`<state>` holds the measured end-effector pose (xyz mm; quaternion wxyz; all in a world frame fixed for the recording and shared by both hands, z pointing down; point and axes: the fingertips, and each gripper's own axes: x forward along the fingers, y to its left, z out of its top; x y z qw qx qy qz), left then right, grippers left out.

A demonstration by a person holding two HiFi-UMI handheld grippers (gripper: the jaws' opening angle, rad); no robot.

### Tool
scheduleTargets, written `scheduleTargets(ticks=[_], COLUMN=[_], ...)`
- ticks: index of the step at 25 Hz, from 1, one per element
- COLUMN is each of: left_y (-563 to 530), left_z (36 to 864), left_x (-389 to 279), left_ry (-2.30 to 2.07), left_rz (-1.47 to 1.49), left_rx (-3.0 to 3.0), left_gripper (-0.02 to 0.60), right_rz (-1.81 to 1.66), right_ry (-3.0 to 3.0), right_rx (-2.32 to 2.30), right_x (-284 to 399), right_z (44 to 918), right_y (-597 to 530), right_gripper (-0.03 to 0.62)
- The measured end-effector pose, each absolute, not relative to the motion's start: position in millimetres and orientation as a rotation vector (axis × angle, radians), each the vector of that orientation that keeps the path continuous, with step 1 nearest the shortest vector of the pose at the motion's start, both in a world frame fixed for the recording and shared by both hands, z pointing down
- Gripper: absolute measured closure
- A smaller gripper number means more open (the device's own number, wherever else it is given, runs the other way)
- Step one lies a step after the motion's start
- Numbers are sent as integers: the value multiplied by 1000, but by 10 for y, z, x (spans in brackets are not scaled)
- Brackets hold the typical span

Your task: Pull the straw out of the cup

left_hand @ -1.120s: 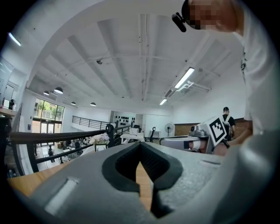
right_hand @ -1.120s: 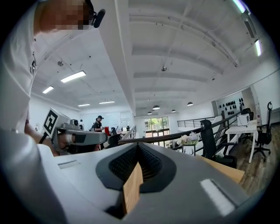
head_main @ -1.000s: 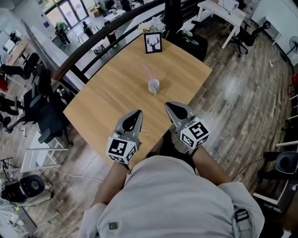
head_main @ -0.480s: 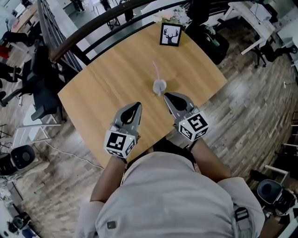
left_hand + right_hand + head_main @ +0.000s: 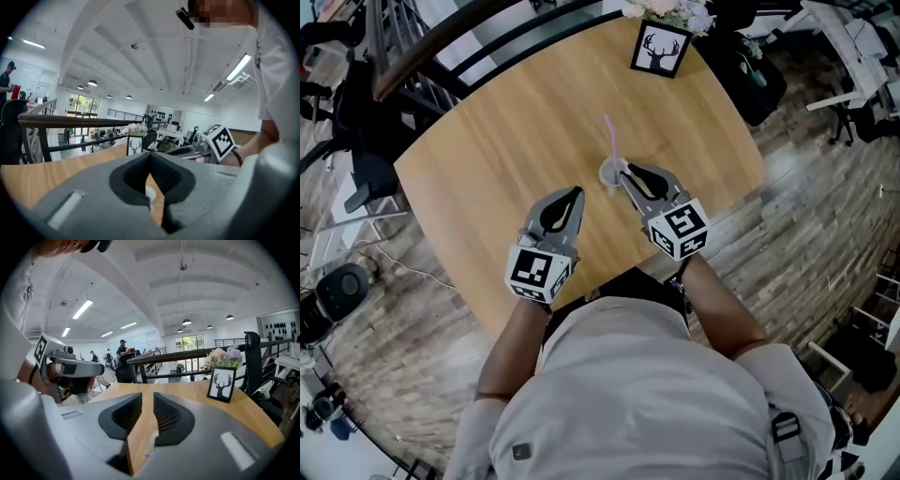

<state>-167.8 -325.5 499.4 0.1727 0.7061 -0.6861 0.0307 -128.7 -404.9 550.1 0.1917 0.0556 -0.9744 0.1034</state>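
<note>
Approach to the cup, seen from the head and from both grippers. Over the last second both grippers have advanced from the near edge of the table (image 5: 478,169) toward its middle. The right gripper (image 5: 630,174) now lies just beside the cup (image 5: 609,174), where before it was well short of it. Its jaws, closed a second ago, have just been opening. The right gripper view shows them apart (image 5: 146,397) with only bare tabletop in the gap, so nothing is gripped. The left gripper (image 5: 577,191) trails near the cup on the other side, with its fingertips together (image 5: 150,154) and empty. The cup stands upright mid-table, and the pink straw (image 5: 608,139) is still in it, leaning toward the far edge. Extraction has therefore not begun. The opened right jaws suggest a grasp is being prepared, but whether on the cup or the straw cannot be judged. No brand or legible text appears. The only graphics are the black-and-white square markers on the gripper cubes (image 5: 678,230) and a deer-head silhouette in the frame (image 5: 661,49) at the far edge.
</note>
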Motion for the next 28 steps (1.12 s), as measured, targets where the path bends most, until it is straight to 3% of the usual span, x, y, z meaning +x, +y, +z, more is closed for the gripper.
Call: scheduleTargets(ticks=[15, 28], left_y=[-3787, -3723], left_z=[5737, 5960], left_x=[-1979, -2030], left_ry=[-1959, -1964], left_rz=[134, 161], left_rx=[1828, 1755], left_gripper=[577, 577], right_rz=[442, 497], right_ry=[-2542, -2476], right_rx=[34, -10], right_x=[-1659, -1812], right_z=[6743, 7182], right_y=[-4625, -4611], right_gripper=[488, 499])
